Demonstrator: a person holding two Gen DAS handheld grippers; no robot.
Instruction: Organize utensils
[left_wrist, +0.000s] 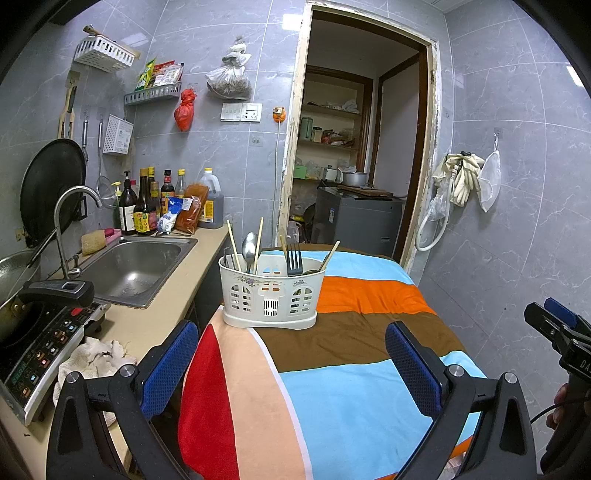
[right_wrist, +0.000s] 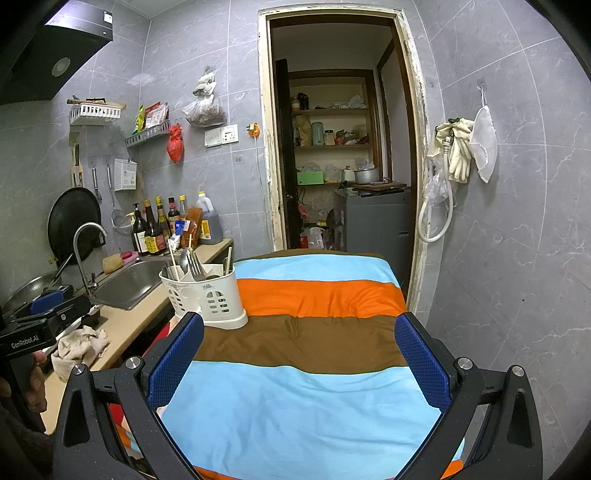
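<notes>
Above the striped cloth (left_wrist: 369, 369), the left gripper (left_wrist: 291, 354) and right gripper (right_wrist: 299, 350) hover level, jaws spread wide and holding nothing. Ahead, near the bench's sink (left_wrist: 136, 266), a white caddy (left_wrist: 271, 295) holds chopsticks (left_wrist: 232, 242), spoon (left_wrist: 249, 245) and fork (left_wrist: 294, 258).

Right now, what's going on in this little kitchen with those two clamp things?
A person is holding a two-finger gripper in each hand, tidying utensils. Both the left gripper and the right gripper are open and hold nothing, hovering over a striped cloth on a table beside the sink. A white utensil caddy stands on the cloth with a fork, a spoon and chopsticks upright inside. No utensils lie loose on the cloth.
</notes>
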